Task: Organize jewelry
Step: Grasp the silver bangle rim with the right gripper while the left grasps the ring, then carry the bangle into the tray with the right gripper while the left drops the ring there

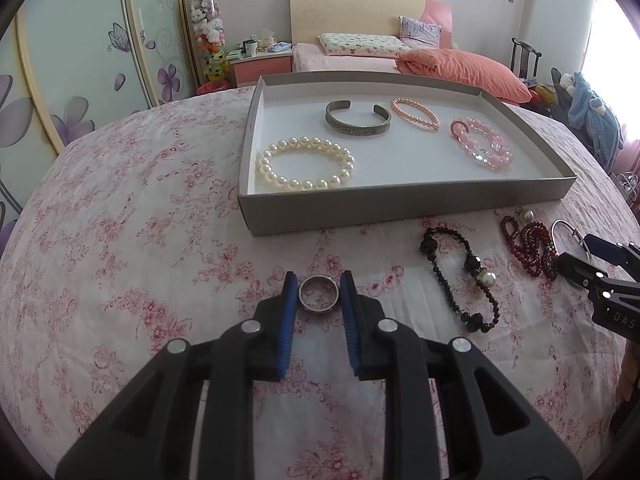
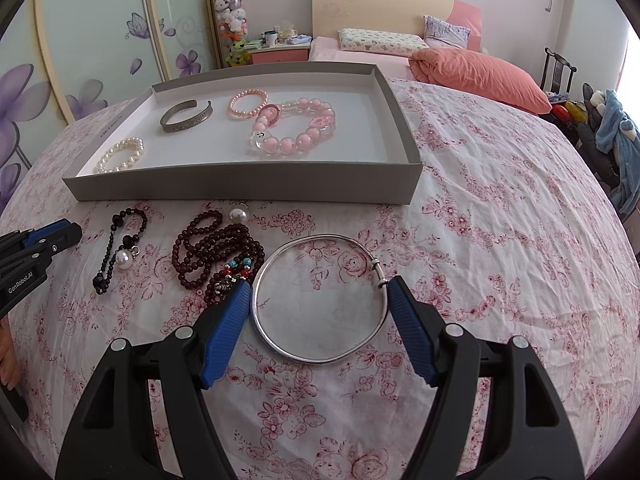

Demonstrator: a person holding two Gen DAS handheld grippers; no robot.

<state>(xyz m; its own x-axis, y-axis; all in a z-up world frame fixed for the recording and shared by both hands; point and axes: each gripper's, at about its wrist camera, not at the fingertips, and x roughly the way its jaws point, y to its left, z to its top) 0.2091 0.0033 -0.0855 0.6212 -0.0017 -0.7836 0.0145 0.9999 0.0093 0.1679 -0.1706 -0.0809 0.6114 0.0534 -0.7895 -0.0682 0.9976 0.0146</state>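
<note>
Your left gripper [image 1: 319,294] pinches the small ring [image 1: 319,293] on the near cloth; your right gripper [image 2: 320,304] spans the silver bangle [image 2: 320,298], pads touching it. Lift both level — then lower them into the tray [image 1: 400,205] beyond.

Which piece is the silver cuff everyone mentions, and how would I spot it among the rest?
Find the shallow grey box on the floral bedspread, near the pink bed. The silver cuff lies inside it towards the back, between the white pearl bracelet and the small peach bead bracelet. It alone is solid engraved metal, an open band rather than beads.
</note>
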